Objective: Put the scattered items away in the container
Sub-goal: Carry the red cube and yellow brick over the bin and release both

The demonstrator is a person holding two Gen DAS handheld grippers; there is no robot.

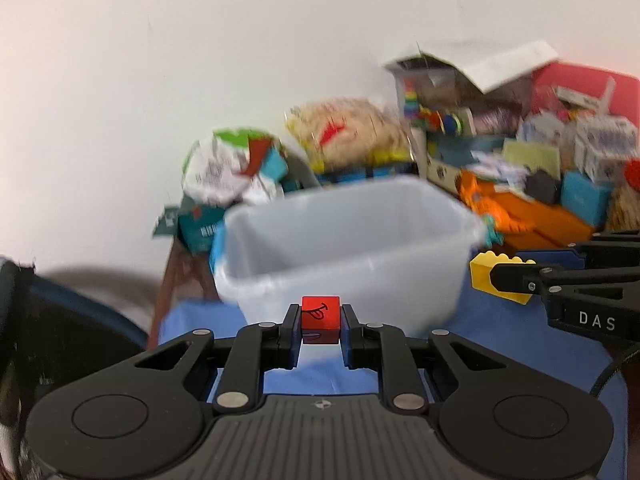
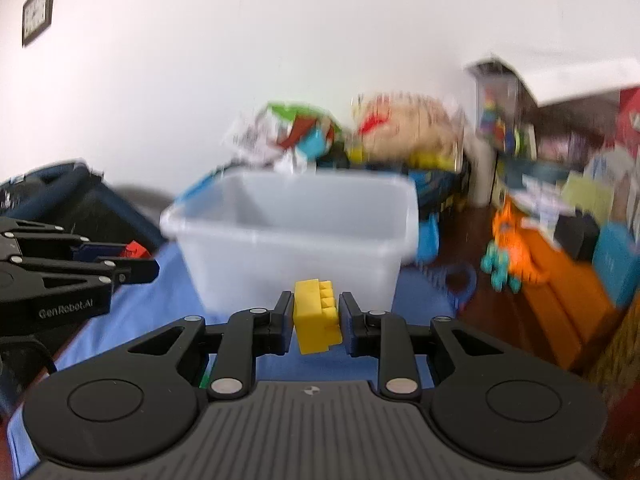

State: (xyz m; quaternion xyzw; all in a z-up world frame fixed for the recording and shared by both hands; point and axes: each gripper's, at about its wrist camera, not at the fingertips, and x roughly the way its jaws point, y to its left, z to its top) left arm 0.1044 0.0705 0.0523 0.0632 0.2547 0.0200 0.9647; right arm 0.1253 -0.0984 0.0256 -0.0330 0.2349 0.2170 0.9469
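My left gripper (image 1: pixel 320 322) is shut on a red cube (image 1: pixel 320 318) with a black drawn face, held above the blue cloth just in front of the clear plastic bin (image 1: pixel 344 236). My right gripper (image 2: pixel 316 316) is shut on a yellow toy brick (image 2: pixel 316 316) with studs, also held just in front of the bin (image 2: pixel 296 232). Each gripper shows in the other's view: the right one with its yellow brick (image 1: pixel 500 280) at the right, the left one with the red cube (image 2: pixel 134 250) at the left. The bin looks empty inside.
A blue cloth (image 1: pixel 500 344) covers the table under the bin. Behind the bin is a pile of bags, boxes and toys (image 1: pixel 360 136). An orange and teal toy (image 2: pixel 508 244) lies on an orange box to the right. A dark case (image 2: pixel 60 196) stands at the left.
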